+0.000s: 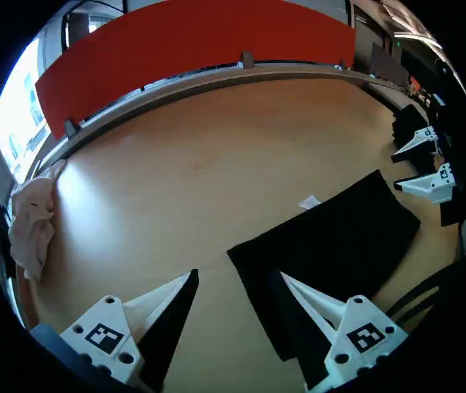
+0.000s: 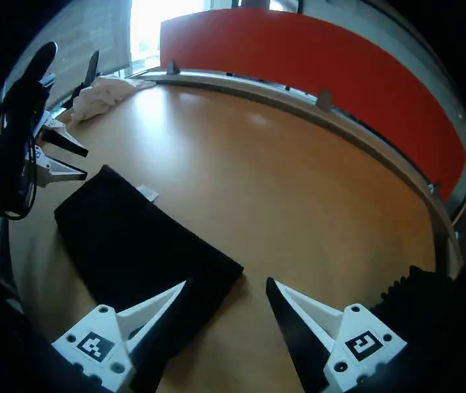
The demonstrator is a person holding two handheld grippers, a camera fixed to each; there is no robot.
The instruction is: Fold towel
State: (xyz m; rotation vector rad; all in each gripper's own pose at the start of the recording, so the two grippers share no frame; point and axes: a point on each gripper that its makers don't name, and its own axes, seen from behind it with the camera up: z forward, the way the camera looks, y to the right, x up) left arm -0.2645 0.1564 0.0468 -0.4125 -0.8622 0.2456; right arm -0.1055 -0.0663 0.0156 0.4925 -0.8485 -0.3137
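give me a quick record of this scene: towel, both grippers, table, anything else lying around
surface: wooden table
towel: black, lying flat on the table as a long rectangle
tag: small, white, at the towel's long edge
left gripper: open, at one short end of the towel, gripping nothing
right gripper: open, at the opposite short end, gripping nothing
divider: red panel along the table's far edge
cloth: pale, bunched at a table corner, apart from the towel
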